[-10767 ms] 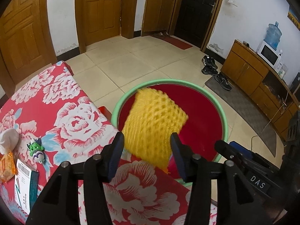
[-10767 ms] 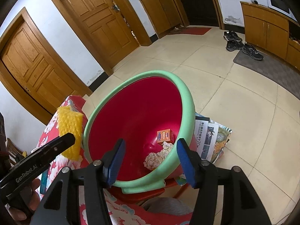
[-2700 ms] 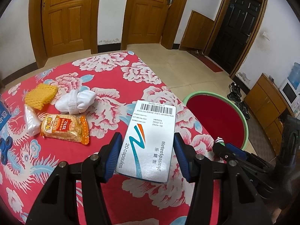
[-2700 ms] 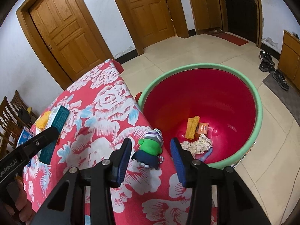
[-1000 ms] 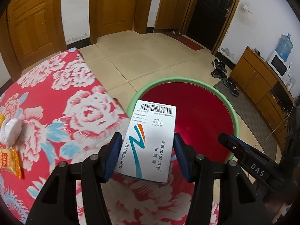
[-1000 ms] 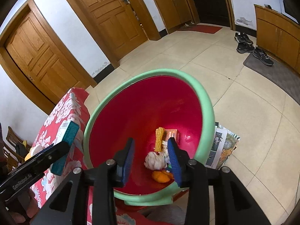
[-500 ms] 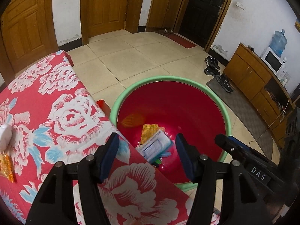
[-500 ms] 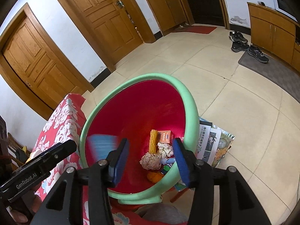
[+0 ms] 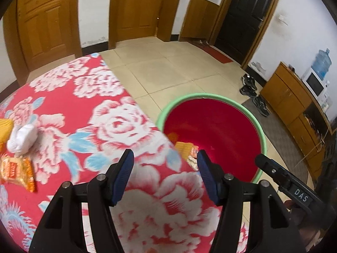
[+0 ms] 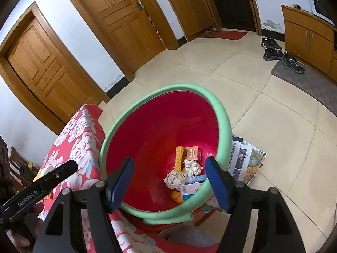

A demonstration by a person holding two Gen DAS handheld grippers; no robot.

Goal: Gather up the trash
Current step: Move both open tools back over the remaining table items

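A red basin with a green rim (image 10: 223, 124) stands beside the red floral table (image 9: 118, 126); it also shows in the left wrist view (image 9: 260, 135). In it lie a yellow foam net (image 10: 179, 161), an orange box (image 10: 192, 153), crumpled paper (image 10: 191, 167), a blue item and the white medicine box (image 10: 189, 189). My left gripper (image 9: 164, 176) is open and empty over the table edge. My right gripper (image 10: 169, 184) is open and empty over the basin. On the table's left lie a white wad (image 9: 22, 136) and an orange snack pack (image 9: 15, 171).
A tiled floor (image 10: 284, 116) surrounds the basin. Magazines (image 10: 246, 160) lie under the basin's right side. Shoes (image 10: 282, 55) and a mat sit by a wooden cabinet (image 9: 294, 99). Wooden doors (image 9: 134, 10) line the far wall.
My left gripper, having let the medicine box fall into the basin, has swung left over the table. The right gripper stays over the basin.
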